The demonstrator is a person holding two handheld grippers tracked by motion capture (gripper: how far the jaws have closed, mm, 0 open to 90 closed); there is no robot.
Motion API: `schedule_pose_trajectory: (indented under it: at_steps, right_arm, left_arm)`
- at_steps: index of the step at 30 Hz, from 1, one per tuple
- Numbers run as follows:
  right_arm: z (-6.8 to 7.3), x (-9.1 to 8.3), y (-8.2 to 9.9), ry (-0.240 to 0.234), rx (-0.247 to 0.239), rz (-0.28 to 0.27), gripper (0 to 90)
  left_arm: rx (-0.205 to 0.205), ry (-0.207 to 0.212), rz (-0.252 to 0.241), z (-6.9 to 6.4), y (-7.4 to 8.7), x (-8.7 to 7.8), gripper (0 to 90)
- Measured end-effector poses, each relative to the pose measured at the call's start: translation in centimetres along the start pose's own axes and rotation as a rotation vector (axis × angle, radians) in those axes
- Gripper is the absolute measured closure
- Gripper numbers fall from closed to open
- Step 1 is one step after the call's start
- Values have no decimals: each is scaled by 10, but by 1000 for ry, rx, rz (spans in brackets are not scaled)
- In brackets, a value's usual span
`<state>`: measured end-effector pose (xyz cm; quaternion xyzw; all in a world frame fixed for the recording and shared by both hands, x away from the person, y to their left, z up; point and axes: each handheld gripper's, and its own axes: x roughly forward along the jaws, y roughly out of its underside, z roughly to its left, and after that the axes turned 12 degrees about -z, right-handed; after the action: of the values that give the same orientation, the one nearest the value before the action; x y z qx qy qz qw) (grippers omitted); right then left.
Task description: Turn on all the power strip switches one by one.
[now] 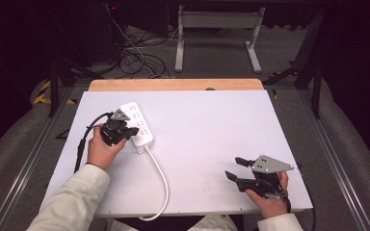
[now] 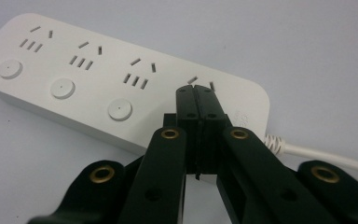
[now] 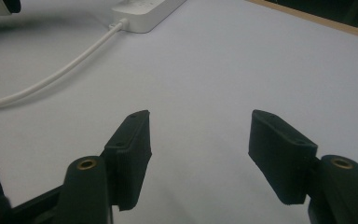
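On the left half of the table lies a white plastic power strip [image 1: 138, 124] with several socket groups and round buttons, set at a slant with its far end toward the back edge. From its near end a white round cable [image 1: 161, 179] runs toward me and curls off the front edge of the table. In the left gripper view I see three round buttons and their slots clearly, with a fourth group of slots partly behind my tool.

I hold the left gripper [image 1: 129, 132] right over the near end of the strip; its black jaws are pressed flat together with nothing between them, their tips sitting at the strip's top face by that fourth socket. I cannot tell whether they touch the plastic.

I hold the right gripper [image 1: 236, 168] well apart from the strip, near the front right corner, its jaws spread wide and empty above the bare surface and pointing leftward.

All of this rests on the flat white table [image 1: 212, 125], which has a light wooden strip [image 1: 173, 84] along its back edge.
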<state>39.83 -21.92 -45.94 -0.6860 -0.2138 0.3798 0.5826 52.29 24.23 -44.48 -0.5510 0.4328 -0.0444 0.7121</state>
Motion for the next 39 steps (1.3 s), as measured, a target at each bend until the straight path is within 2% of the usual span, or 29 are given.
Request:
schedule_pose_trajectory:
  at_steps: [7, 11, 24, 26, 29, 39]
  right_arm:
    - [0, 0, 0, -2, -7, 1, 395]
    - [0, 0, 0, -5, -4, 1, 392]
    - [1, 0, 0, -8, -9, 3, 389]
    - [1, 0, 0, -9, -9, 3, 388]
    - [1, 0, 0, -9, -11, 5, 388]
    - [2, 0, 1, -12, -10, 8, 384]
  left_arm:
    - [-11, -13, 23, 0, 2, 4, 898]
    - [-3, -22, 33, 0, 3, 6, 898]
    - [9, -55, 30, -3, 4, 7, 899]
    - [-11, -45, 29, -2, 4, 7, 899]
    - [-15, -48, 29, -2, 5, 7, 899]
    - [3, -74, 42, -5, 4, 8, 900]
